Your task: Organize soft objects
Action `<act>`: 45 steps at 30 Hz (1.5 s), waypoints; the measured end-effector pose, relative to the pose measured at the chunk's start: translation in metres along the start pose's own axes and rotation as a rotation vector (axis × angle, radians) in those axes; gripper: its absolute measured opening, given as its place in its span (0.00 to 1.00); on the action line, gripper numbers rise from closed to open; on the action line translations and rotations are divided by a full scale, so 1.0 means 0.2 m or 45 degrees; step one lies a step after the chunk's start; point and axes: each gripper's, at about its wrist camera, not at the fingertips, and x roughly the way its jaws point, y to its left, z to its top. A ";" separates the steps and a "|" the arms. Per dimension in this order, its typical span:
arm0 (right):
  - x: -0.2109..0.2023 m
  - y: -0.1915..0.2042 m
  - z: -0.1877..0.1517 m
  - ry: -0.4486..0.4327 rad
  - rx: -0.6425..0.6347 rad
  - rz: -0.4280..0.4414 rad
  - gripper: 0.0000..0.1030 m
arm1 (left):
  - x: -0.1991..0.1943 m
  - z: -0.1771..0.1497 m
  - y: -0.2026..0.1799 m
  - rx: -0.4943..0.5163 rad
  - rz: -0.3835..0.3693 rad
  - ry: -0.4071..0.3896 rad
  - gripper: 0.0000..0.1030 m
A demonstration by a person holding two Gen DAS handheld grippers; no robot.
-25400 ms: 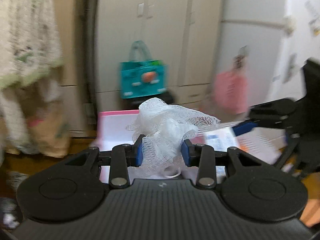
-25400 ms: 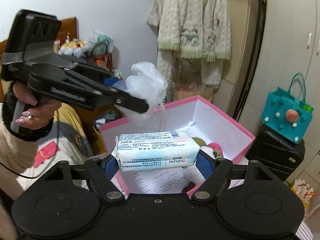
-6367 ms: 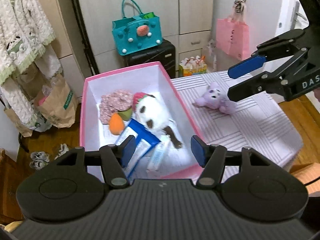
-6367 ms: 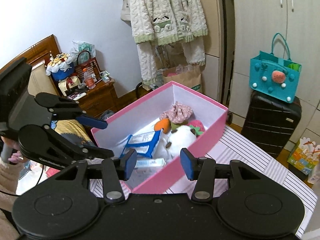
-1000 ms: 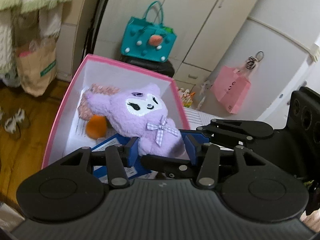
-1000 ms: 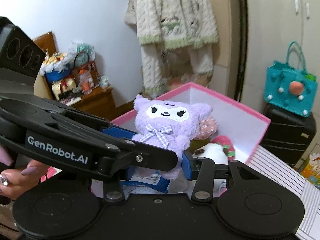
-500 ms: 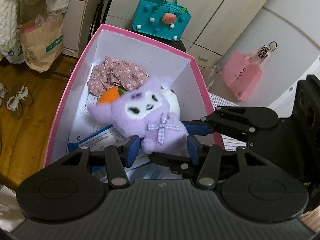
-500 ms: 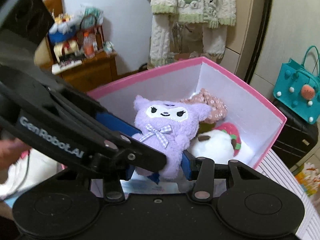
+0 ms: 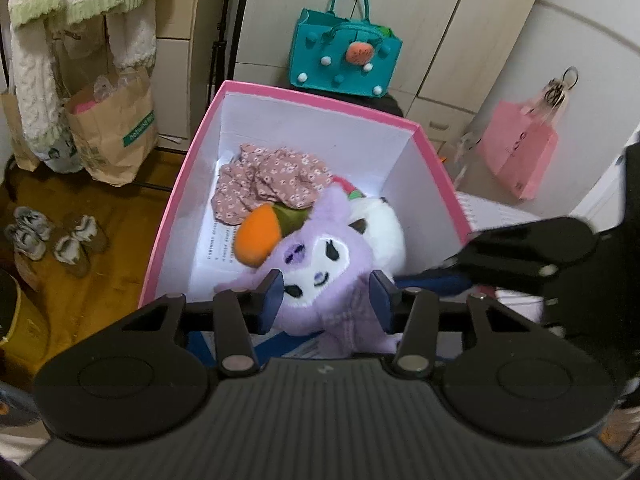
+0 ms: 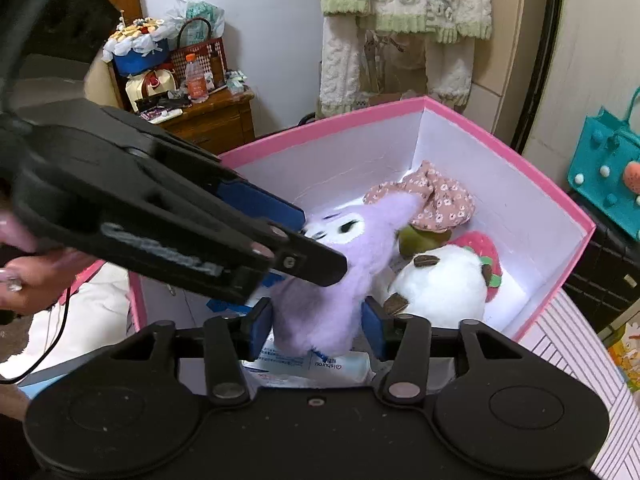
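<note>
A purple plush [image 9: 320,256] hangs tipped over inside the pink box [image 9: 320,98], with its face upside down. My left gripper [image 9: 326,300] is closing, and its pads press on the plush's head. In the right wrist view the left gripper [image 10: 320,240] comes in from the left with the head between its fingers. My right gripper [image 10: 316,328] is opening. The purple plush [image 10: 320,312] has its body between those pads, which sit loosely at its sides. The pink box [image 10: 500,140] also holds a floral cloth [image 9: 272,180], an orange toy [image 9: 256,240], a white plush [image 10: 440,288] and tissue packs [image 10: 316,364].
A teal bag [image 9: 344,56] stands on a dark case behind the box, and a pink bag [image 9: 516,152] hangs at the right. A paper bag [image 9: 108,128] and shoes [image 9: 52,236] are on the floor at the left. The striped tabletop [image 10: 572,344] runs right of the box. A hand [image 10: 24,276] holds the left gripper.
Both grippers have sunk toward the box. The purple plush has tipped from upright to head-down inside it, and its head now lies between the left pads.
</note>
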 end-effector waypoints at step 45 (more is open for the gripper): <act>-1.02 0.25 -0.49 -0.189 0.346 -0.643 0.98 | -0.76 -0.34 -0.51 0.283 0.125 -0.171 1.00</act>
